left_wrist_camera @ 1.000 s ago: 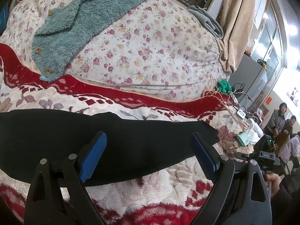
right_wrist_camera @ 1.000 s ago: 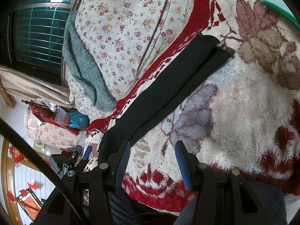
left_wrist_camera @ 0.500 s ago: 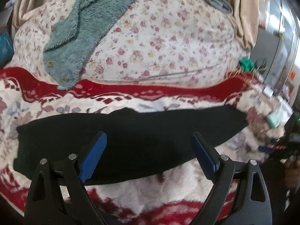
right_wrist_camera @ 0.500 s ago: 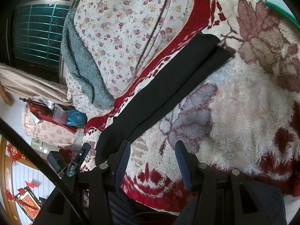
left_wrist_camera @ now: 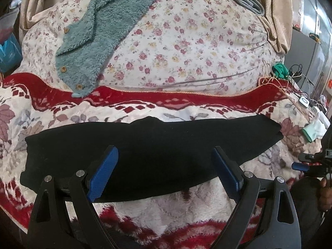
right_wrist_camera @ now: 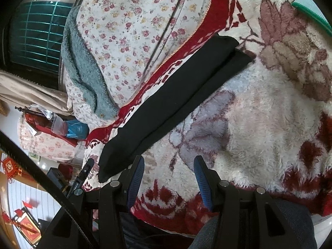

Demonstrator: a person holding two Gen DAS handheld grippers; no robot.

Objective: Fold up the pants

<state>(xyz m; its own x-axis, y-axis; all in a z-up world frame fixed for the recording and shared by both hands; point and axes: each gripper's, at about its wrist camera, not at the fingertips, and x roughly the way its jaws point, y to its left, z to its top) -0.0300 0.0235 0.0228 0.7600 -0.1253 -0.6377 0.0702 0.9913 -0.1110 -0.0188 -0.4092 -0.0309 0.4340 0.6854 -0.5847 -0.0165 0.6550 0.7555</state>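
Black pants (left_wrist_camera: 157,145) lie folded lengthwise in a long strip across a fluffy red-and-cream blanket (left_wrist_camera: 166,213). My left gripper (left_wrist_camera: 164,174) is open and empty, its blue pads just above the near edge of the pants' middle. In the right wrist view the pants (right_wrist_camera: 174,99) run diagonally from upper right to lower left. My right gripper (right_wrist_camera: 169,183) is open and empty over the blanket (right_wrist_camera: 259,128), just beside the strip's lower left end. The right gripper also shows in the left wrist view (left_wrist_camera: 307,164) at the far right.
A floral quilt (left_wrist_camera: 186,41) is piled behind the blanket with a teal fleece garment (left_wrist_camera: 99,33) on it. A white-and-green cloth (left_wrist_camera: 315,129) lies at the blanket's right end. Cables and chargers (left_wrist_camera: 300,95) sit beyond it. A barred window (right_wrist_camera: 39,29) is at the back.
The left gripper has pulled back and shifted left, so the whole strip of pants now shows. The right gripper has barely moved. Both stay open.
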